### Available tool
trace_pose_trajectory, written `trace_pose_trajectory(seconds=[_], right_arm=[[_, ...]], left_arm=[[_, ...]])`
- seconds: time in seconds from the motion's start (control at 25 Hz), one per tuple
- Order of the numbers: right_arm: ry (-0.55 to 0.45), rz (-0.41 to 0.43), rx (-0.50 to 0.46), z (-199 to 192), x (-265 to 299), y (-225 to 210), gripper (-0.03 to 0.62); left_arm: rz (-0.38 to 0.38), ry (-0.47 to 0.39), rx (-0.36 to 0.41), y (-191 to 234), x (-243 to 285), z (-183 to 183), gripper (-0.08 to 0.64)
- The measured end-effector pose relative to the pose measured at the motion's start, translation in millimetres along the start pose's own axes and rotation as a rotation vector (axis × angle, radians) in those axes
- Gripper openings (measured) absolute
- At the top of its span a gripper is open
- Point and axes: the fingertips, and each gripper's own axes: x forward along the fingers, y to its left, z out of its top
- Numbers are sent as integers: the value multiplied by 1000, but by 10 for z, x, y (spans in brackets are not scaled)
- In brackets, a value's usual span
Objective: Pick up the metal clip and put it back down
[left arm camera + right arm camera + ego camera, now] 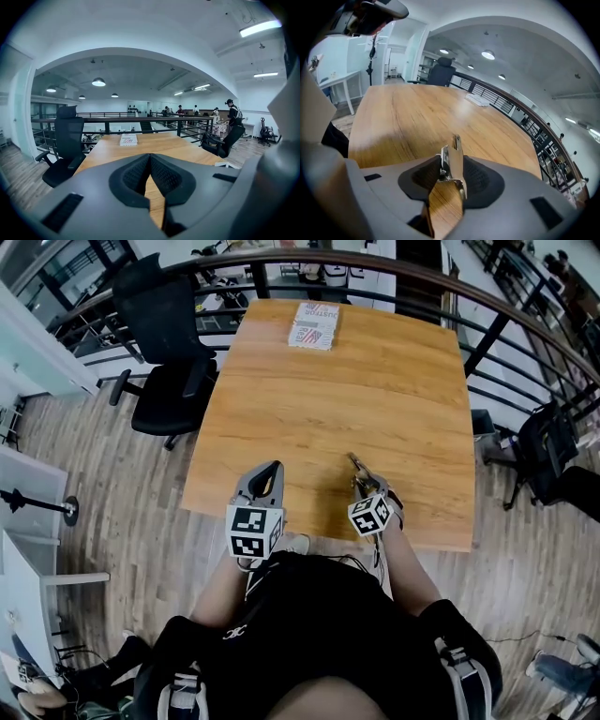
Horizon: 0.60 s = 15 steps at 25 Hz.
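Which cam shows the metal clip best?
Right gripper view: the metal clip sits close and centred, gripped between the jaws. The head view shows it only small and from above. The left gripper view doesn't show it.

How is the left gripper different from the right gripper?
The right gripper has its jaws pinching the metal clip; the left gripper has nothing in its jaws. The left gripper's jaws meet at the tips; the right gripper's jaws are kept apart by the clip. The right gripper tilts down at the table; the left gripper looks more level across it. Both are grey and are by the table's near edge.
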Motion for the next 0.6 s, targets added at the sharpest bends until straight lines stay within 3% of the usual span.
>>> trace_pose_trajectory(seconds=[0.16,0.32,0.4,0.6], right_arm=[[38,-26,-12,-69,35,-15,112],[16,-91,-23,3,-45,-100,67],[-16,-113,4,82,-110,-176,26],[-75,-123,126,190,-269,-324,21]], left_arm=[[9,0,-7,57,-36,18,12],[6,-2,-6,77,-48,30,11],[1,-1,-6,82,-38,24,12],[-12,-6,-5,54,-8,50,12]])
